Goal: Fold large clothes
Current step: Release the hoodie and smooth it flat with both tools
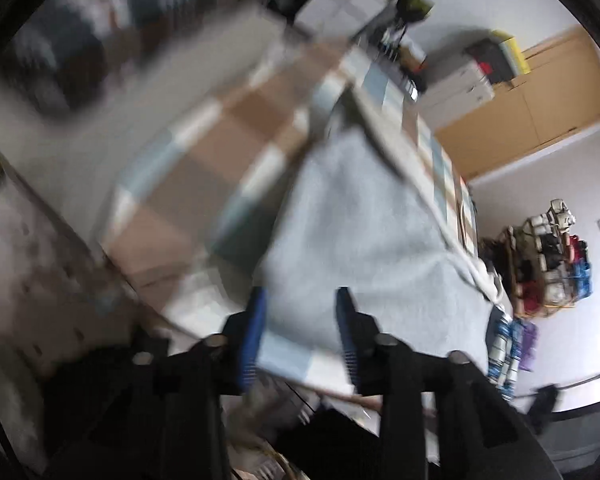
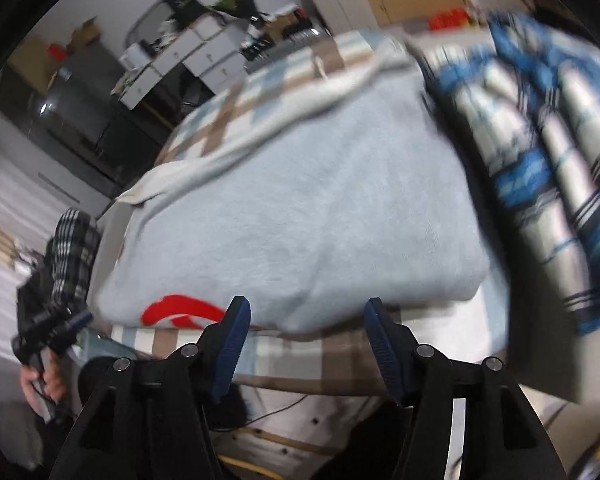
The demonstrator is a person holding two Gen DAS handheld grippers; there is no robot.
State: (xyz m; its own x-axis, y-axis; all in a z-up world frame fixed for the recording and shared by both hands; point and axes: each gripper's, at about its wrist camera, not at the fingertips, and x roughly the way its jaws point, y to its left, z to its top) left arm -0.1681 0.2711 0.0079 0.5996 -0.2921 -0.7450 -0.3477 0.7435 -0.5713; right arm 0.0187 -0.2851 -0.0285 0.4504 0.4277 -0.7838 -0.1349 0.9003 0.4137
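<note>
The left tool [image 1: 300, 304] is seen with its blue-padded fingers [image 1: 256, 320] parted and nothing gripped between them; only the near edge of the folded pale blue fleece garment [image 1: 364, 232] shows through the gap. The right tool [image 2: 306, 312] is likewise held apart, wider still, its pads [image 2: 236, 332] clear of the cloth and empty. No earlier view is offered, so only the parted state can be told.

In the right wrist view the pale blue garment [image 2: 300, 200] is laid as a thick folded block on the bed, close to the bed's near edge, with a red and white printed patch [image 2: 180, 312] showing at its near left corner. A cream-coloured cloth strip [image 2: 228, 148] is draped along its far edge. Beneath it the checked brown, white and light blue bedspread [image 2: 284, 352] is spread across the bed [image 1: 204, 168]. At the bed's right side a blue, white and black plaid fabric [image 2: 548, 160] is heaped, blurred by motion. At the left, off the bed, the other tool is seen gripped in a person's hand [image 2: 44, 380], beside a dark checked sleeve [image 2: 72, 252].

Much of the left wrist view is smeared, so finer detail there cannot be told.
</note>
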